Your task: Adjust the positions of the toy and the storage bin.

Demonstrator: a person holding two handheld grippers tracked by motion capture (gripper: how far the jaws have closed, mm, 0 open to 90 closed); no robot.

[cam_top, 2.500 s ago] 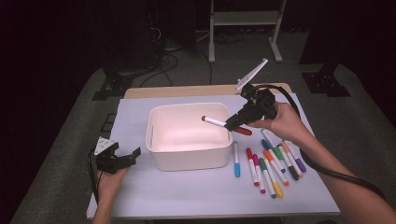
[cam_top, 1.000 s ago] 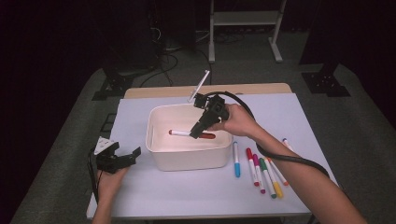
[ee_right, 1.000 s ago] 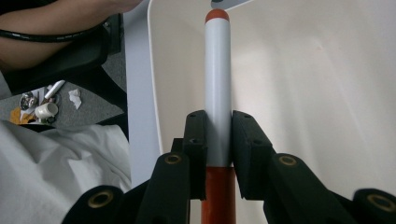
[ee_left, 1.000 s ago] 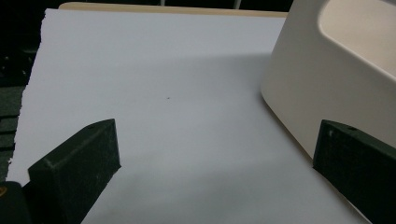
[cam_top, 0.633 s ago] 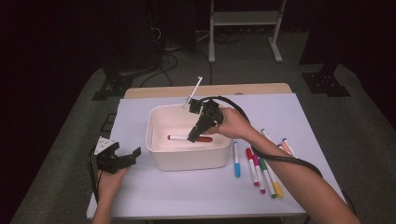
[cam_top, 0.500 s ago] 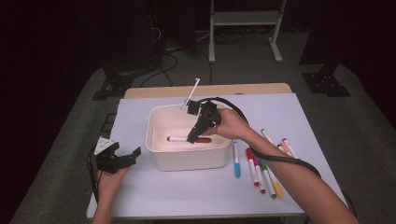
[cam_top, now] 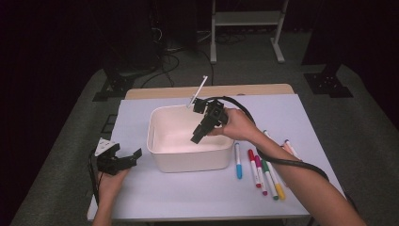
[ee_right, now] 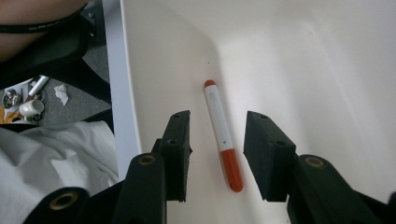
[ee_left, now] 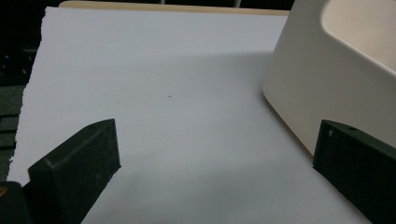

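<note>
Red-capped white plastic marker lying loose on floor of white plastic tub, between just-opened right gripper jaws, no contact. Light, stiff, smooth; likely rolls. Regrip mid-barrel. Left gripper apart, empty, resting on desk.

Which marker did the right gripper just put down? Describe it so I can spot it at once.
Find the white tub in the middle of the table. On its floor lies the red marker, white barrel with a red cap, between the right gripper's jaws, which have just been opening and do not press on it. It is alone inside the tub; the other markers lie outside, to its right.
</note>
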